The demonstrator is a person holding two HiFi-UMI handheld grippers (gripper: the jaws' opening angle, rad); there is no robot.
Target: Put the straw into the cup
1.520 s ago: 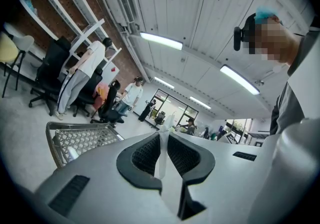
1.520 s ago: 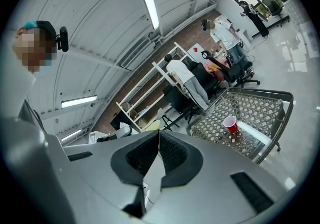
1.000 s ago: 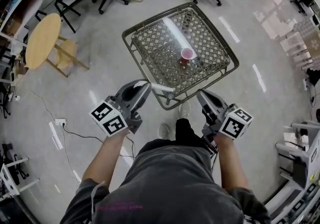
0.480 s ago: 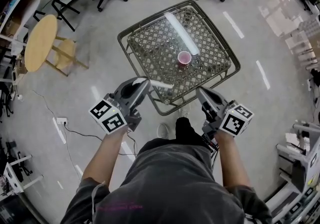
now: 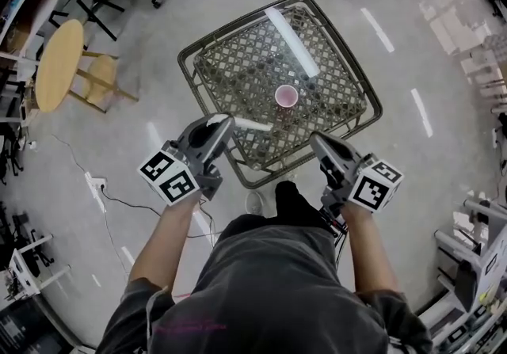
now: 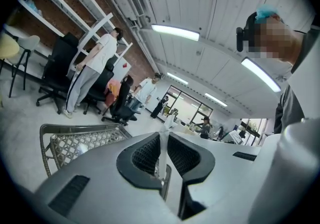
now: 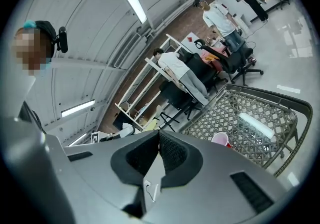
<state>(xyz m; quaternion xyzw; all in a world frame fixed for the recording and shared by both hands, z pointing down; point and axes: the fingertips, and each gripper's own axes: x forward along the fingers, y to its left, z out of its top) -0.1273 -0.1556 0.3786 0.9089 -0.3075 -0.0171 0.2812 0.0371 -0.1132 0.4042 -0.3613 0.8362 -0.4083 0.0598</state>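
— Both grippers have come forward since a second ago, and the lattice tabletop [image 5: 238, 67] now sits closer under them. The cup hasn't budged on it.

— Where's the straw, then?

— In the left gripper [image 5: 224, 122]. Its fingers are clamped on the white straw [image 5: 252, 125], which sticks out sideways to the right, over the near edge of the tabletop. That gripper's own camera shows the straw [image 6: 161, 154] pinched upright between the two ribbed faces.

— And the other one?

— The right gripper [image 5: 319, 142] hangs at the near right, fingers together with nothing between them. Its own camera shows the same [image 7: 159, 134].

— The cup?

— The pink cup [image 5: 286, 96] stands upright, mouth open, a little right of the middle of the tabletop. It is farther off than the straw's free end and well apart from it. The right gripper's view looks straight across at the cup [image 7: 220, 139].

— So it's still the carry. How would you do it?

— I'd say the straw has to stop lying crosswise. I'd roll the left wrist so the free end points down, bring that end over the mouth, and only then lower it. The grip sits near one end, so the long free part may wobble, and a slow approach should help.

— Any risk?

— The cup looks light, so a nudge on the rim could tip it. I'd drop the straw in from above rather than sweep in from the side. I'd open the fingers only once the end is well inside.
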